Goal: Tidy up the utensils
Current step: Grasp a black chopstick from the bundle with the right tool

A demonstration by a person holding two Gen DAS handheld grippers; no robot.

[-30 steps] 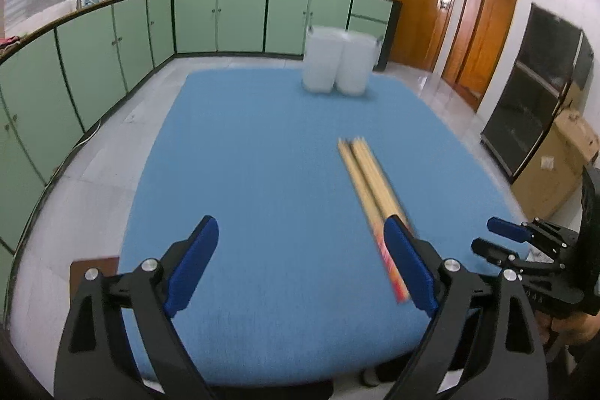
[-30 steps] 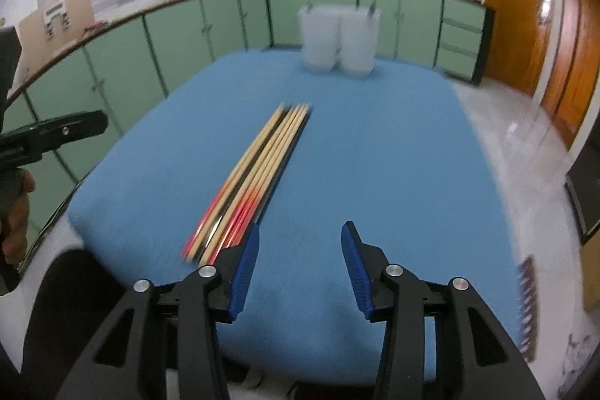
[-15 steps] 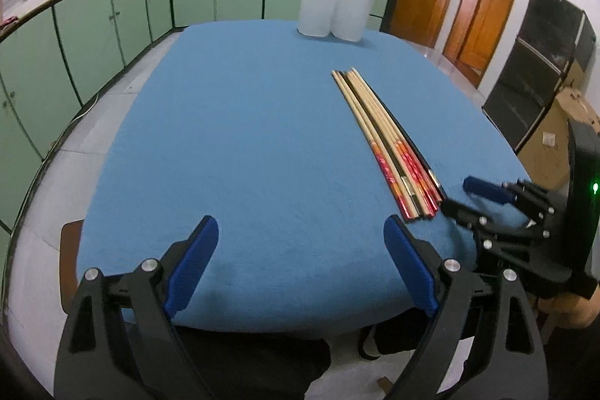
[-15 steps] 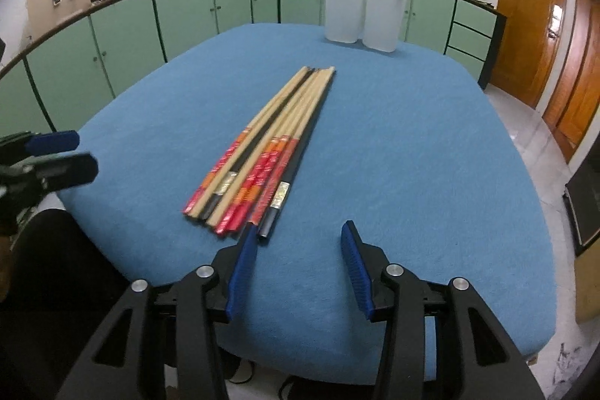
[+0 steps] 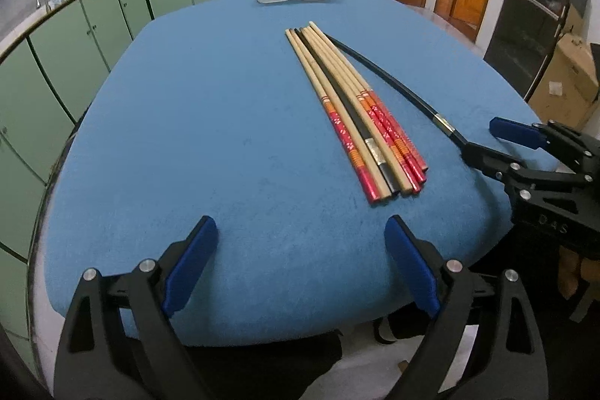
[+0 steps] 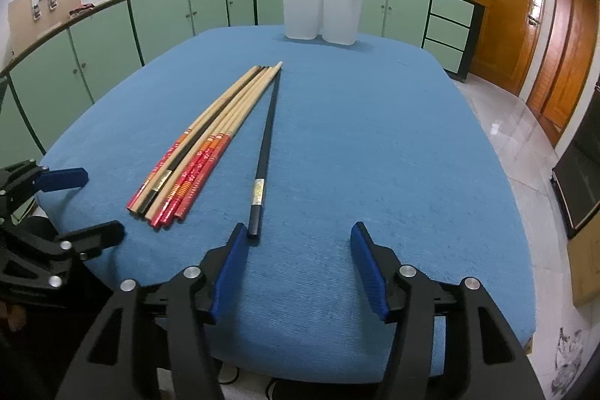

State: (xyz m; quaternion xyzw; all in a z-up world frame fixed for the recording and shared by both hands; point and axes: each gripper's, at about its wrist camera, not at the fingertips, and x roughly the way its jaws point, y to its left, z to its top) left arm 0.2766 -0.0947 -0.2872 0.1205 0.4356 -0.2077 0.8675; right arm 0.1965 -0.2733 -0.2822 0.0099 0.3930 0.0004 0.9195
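Note:
Several long chopsticks (image 5: 356, 115) lie side by side on the blue table (image 5: 210, 122), tan with red ends, one black among them. They also show in the right wrist view (image 6: 210, 134). One black chopstick (image 6: 265, 145) lies apart to their right, its near end by my right gripper's left fingertip; it also shows in the left wrist view (image 5: 390, 77). My right gripper (image 6: 300, 265) is open and empty. My left gripper (image 5: 300, 265) is open and empty, over the table's near edge, left of the chopsticks. Two white holders (image 6: 322, 12) stand at the far edge.
Green cabinets (image 6: 161, 17) curve around the far and left sides. Wooden doors (image 6: 502, 2) stand at the right. A cardboard box (image 5: 562, 77) and a dark cabinet are on the floor to the right. My right gripper also shows in the left wrist view (image 5: 491, 147).
The black chopstick now lies apart from the bundle, to its right. My right gripper has opened wider and come closer to the table. Both views have moved in nearer the chopsticks.

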